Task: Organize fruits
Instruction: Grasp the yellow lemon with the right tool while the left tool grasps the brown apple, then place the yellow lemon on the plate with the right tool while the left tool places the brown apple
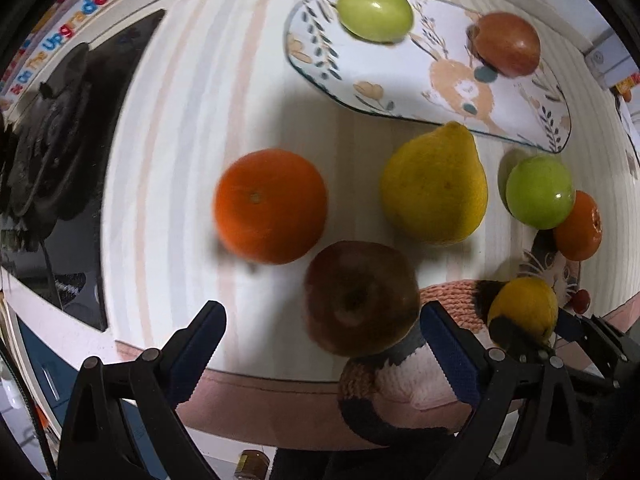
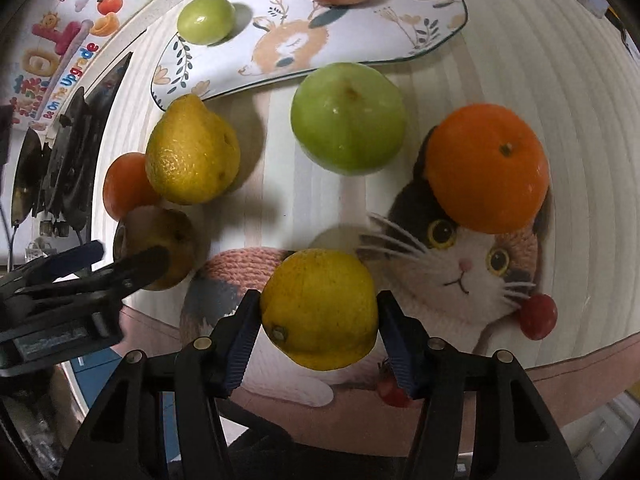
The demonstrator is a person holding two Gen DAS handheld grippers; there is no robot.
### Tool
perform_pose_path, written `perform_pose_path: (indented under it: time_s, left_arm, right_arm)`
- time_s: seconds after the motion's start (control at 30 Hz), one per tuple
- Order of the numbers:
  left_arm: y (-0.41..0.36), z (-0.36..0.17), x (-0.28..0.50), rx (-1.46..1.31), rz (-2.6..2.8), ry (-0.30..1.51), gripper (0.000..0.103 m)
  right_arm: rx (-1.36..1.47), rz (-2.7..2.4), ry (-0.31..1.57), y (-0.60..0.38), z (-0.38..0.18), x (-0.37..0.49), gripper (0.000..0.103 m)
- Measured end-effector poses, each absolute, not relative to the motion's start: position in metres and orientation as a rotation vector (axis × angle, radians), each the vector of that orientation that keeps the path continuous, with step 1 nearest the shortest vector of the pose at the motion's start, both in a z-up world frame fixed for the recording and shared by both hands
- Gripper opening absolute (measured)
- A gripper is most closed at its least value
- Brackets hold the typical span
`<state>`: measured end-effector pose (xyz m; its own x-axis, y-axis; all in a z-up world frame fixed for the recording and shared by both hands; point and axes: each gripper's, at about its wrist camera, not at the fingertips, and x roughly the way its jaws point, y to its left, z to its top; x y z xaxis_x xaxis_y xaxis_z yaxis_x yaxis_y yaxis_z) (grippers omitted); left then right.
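Two fruits already sit on the plate (image 2: 400, 46) at frame top. The right tongs (image 2: 319, 322) clamp a lemon (image 2: 320, 308); the left tongs (image 1: 320, 344) gape around a brown apple (image 1: 360, 296). Four more wait on the tabletop (image 2: 520, 60).

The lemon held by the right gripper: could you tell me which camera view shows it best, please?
The right wrist view: the lemon fills the lower centre, sharp, clamped between the right gripper fingers. The left wrist view shows the same lemon only small near the right edge, partly hidden by a finger.
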<state>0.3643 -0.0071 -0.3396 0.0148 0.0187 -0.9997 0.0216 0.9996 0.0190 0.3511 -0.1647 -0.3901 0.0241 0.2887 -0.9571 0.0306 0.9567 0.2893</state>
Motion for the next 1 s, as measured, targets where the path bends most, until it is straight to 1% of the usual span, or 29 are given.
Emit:
perform_pose_path:
  time_s: [0.07,0.1,0.13,0.17,0.37,0.43,0.5,0.63,0.73,0.77,1.0]
  left_arm:
    - [-0.013,-0.346,0.367,0.031,-0.031,1.565,0.098]
    - [-0.016,-0.348,0.367,0.028,-0.047,1.564,0.096]
    - [-0.018,-0.35,0.367,0.023,-0.059,1.56,0.084]
    - [-0.02,-0.352,0.366,0.019,-0.065,1.558,0.063]
    - [-0.025,-0.353,0.356,0.02,-0.067,1.55,0.064]
    - [-0.025,-0.352,0.347,0.014,-0.073,1.564,0.064]
    - [-0.025,-0.352,0.336,0.007,-0.074,1.573,0.064]
    - [-0.024,-0.355,0.324,0.003,-0.065,1.578,0.064]
    - [-0.026,-0.355,0.321,0.007,-0.06,1.567,0.064]
    - [-0.028,-0.355,0.322,0.008,-0.059,1.565,0.064]
    - [-0.04,-0.351,0.318,0.019,-0.062,1.545,0.063]
  right_arm:
    - [0.267,0.204,1.54,-0.166,-0.392,0.351,0.061]
    - [0.271,0.206,1.541,-0.168,-0.394,0.351,0.061]
    - [0.278,0.208,1.541,-0.168,-0.395,0.351,0.061]
    - [0.285,0.21,1.542,-0.171,-0.392,0.353,0.061]
    - [0.311,0.215,1.553,-0.185,-0.391,0.357,0.062]
    - [0.31,0.214,1.548,-0.185,-0.388,0.356,0.064]
    - [0.311,0.218,1.54,-0.187,-0.385,0.355,0.068]
    - [0.293,0.219,1.542,-0.186,-0.385,0.354,0.068]
    - [0.28,0.215,1.547,-0.184,-0.389,0.354,0.067]
    - [0.279,0.213,1.541,-0.184,-0.389,0.354,0.061]
    - [0.291,0.206,1.526,-0.19,-0.384,0.351,0.06]
